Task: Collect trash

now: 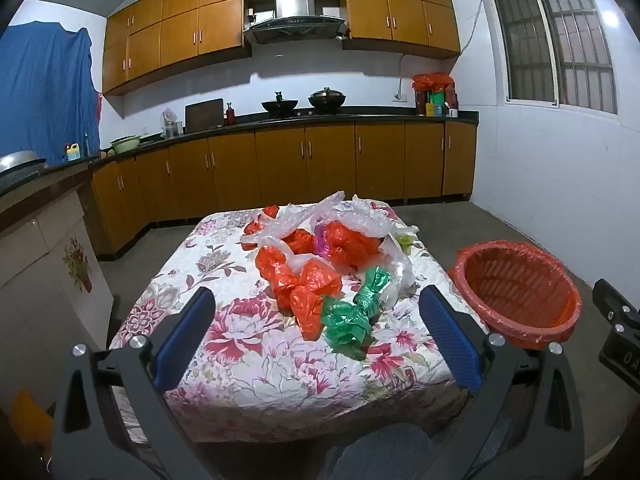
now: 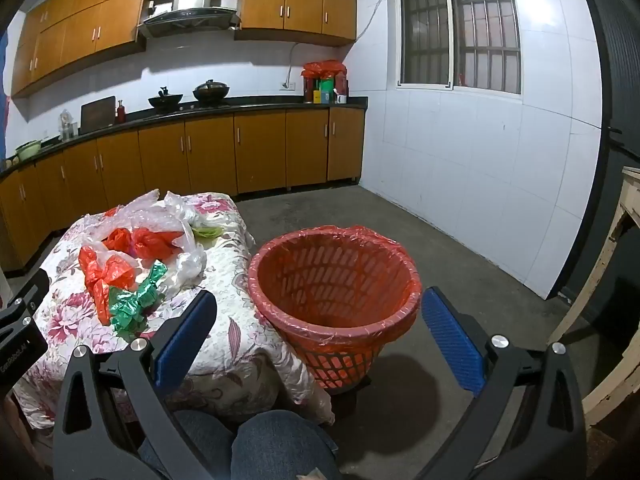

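Left gripper (image 1: 318,330): blue ribbed pads (image 1: 184,336) stand wide apart with nothing between them; the gripper hangs over the near part of the table, tilted slightly down, clear of the cloth. Right gripper (image 2: 318,330): pads (image 2: 450,340) equally wide apart and empty; it hangs over the floor near the bin, and its black body shows at the right edge of the left view. Table (image 1: 256,360): covered by a quilted white cloth with a red and pink flower print. Trash (image 1: 320,256): a loose heap of crumpled plastic bags on the middle and far part of the cloth. Nearest the left gripper lies a green bag (image 1: 354,316), twisted and glossy, touching an orange-red bag (image 1: 304,292) knotted into lobes. Behind these lie further orange-red bags (image 1: 348,242), a small purple piece (image 1: 320,240), a pale yellow-green piece (image 1: 406,238) and several clear, wrinkled bags (image 1: 296,218) spread over the far end. Bin (image 2: 336,296): an orange-red slatted plastic basket lined with a thin red bag folded over the rim; it stands on the floor just beside the table's right edge, upright, and no trash shows in the part of its inside that can be seen. Below both grippers show the person's knees (image 2: 280,444) in blue denim. Background: wooden cabinets (image 1: 280,164), a dark counter with two woks (image 1: 304,102) and a barred window (image 1: 556,40)
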`<action>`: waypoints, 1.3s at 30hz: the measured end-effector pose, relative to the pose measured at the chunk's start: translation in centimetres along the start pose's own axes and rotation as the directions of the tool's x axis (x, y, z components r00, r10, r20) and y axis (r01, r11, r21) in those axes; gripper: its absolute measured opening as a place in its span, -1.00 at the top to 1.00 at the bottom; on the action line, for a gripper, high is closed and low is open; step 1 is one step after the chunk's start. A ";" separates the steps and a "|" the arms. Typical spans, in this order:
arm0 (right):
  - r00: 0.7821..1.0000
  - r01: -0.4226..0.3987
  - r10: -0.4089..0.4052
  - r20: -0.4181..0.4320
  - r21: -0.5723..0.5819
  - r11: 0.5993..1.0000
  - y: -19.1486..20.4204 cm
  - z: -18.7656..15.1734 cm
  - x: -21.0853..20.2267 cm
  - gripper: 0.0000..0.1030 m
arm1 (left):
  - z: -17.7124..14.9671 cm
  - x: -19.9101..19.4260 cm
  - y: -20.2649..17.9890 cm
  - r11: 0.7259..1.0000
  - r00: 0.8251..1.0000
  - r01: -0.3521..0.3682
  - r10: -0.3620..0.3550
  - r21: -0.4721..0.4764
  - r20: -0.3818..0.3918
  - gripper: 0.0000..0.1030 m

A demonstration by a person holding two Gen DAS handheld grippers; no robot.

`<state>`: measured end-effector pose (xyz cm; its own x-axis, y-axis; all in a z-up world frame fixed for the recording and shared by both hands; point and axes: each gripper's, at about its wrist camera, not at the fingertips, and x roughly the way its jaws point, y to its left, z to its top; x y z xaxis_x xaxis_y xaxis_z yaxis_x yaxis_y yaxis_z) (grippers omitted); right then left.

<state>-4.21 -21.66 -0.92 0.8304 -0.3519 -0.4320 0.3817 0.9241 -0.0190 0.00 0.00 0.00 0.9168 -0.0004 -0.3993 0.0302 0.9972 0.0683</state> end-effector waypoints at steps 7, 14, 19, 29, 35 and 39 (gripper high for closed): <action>1.000 0.000 0.000 -0.001 -0.001 1.000 0.1 0.0 0.1 -0.97 | 0.0 0.0 0.0 1.000 1.000 -0.002 0.002 0.002 -0.002 -0.92; 1.000 0.000 0.000 -0.001 -0.001 1.000 0.0 0.0 0.1 -0.97 | 0.0 0.0 0.0 1.000 1.000 -0.003 0.003 0.002 -0.002 -0.92; 1.000 0.000 0.000 -0.001 -0.001 1.000 0.0 0.1 0.0 -0.97 | 0.0 -0.2 -0.1 1.000 1.000 -0.004 0.004 0.001 -0.001 -0.92; 1.000 0.000 0.000 -0.001 0.000 1.000 -0.1 0.1 0.1 -0.97 | 0.0 0.0 0.0 1.000 1.000 -0.001 0.001 0.001 -0.005 -0.92; 1.000 0.000 0.000 0.000 -0.001 1.000 -0.1 0.1 0.1 -0.97 | 0.0 0.0 0.0 1.000 1.000 -0.001 0.001 0.000 -0.006 -0.92; 1.000 0.000 0.000 0.000 0.000 1.000 -0.1 0.1 0.1 -0.97 | -0.1 -0.1 0.0 1.000 1.000 -0.001 0.001 0.001 -0.005 -0.92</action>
<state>-4.10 -21.82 -0.91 0.8302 -0.3521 -0.4322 0.3818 0.9240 -0.0193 -0.14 -0.05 0.00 0.9147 0.0008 -0.4041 0.0296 0.9972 0.0691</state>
